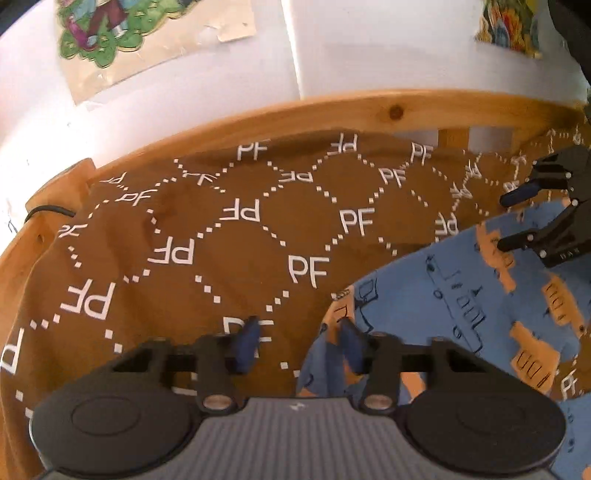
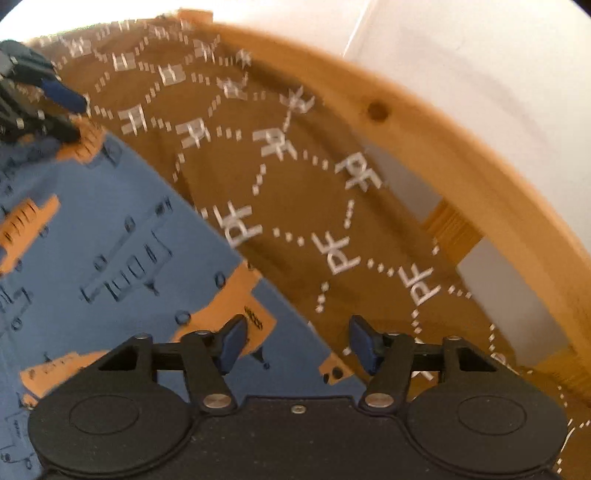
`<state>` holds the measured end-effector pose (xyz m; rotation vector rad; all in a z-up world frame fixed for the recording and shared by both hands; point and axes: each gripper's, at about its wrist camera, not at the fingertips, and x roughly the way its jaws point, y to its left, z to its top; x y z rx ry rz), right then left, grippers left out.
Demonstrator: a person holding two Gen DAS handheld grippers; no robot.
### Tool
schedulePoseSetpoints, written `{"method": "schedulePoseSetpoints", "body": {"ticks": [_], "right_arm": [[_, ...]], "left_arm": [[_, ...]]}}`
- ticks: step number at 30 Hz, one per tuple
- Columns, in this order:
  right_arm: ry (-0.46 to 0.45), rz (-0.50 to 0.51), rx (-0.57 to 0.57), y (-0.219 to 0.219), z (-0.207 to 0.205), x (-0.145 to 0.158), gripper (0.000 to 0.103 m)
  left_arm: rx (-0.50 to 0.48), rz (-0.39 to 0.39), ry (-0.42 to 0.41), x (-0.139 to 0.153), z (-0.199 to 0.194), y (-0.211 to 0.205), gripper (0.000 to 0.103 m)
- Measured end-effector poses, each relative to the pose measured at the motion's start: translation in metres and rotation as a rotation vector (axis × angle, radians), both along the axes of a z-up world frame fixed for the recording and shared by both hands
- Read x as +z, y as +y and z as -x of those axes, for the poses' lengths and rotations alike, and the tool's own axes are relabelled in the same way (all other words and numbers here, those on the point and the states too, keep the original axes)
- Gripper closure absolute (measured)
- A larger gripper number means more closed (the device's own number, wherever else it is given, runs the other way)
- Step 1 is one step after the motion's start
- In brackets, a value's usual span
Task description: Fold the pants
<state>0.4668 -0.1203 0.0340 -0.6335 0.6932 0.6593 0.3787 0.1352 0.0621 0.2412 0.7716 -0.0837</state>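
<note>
The pants (image 1: 461,302) are blue with orange vehicle prints and lie flat on a brown sheet (image 1: 221,236) printed with white "PF" letters. They fill the left of the right wrist view (image 2: 110,236). My left gripper (image 1: 299,332) is open, straddling the pants' edge, its right finger over the blue cloth. My right gripper (image 2: 297,343) is open over the pants' edge and holds nothing. It also shows at the right of the left wrist view (image 1: 508,221), open above the pants. The left gripper appears top left in the right wrist view (image 2: 70,114).
A wooden bed rail (image 1: 332,110) curves along the far side of the sheet, also in the right wrist view (image 2: 461,162). A white wall with a colourful poster (image 1: 110,33) stands behind it. A black cable (image 1: 48,211) hangs at the rail's left end.
</note>
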Motion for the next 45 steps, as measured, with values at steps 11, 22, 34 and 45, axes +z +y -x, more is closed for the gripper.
{"method": "schedulePoseSetpoints", "body": {"ticks": [11,22,34,45], "right_arm": [[-0.127,-0.046,0.033,-0.017,0.063,0.019,0.103],[-0.28,-0.121,0.073,-0.075,0.232,0.047,0.103],[-0.181,-0.079,0.03,-0.07,0.377,-0.022,0.103],[-0.162,-0.12,-0.027,-0.065,0.409,-0.041,0.103]], "left_arm": [[-0.111,-0.032,-0.082,0.012,0.035,-0.011,0.102],[-0.367,-0.168,-0.228,0.038,0.153,-0.035,0.102],[-0.574,-0.386,-0.073,-0.05,0.254,-0.05,0.102],[-0.59,-0.432,-0.047,-0.069,0.27,-0.042,0.102]]}}
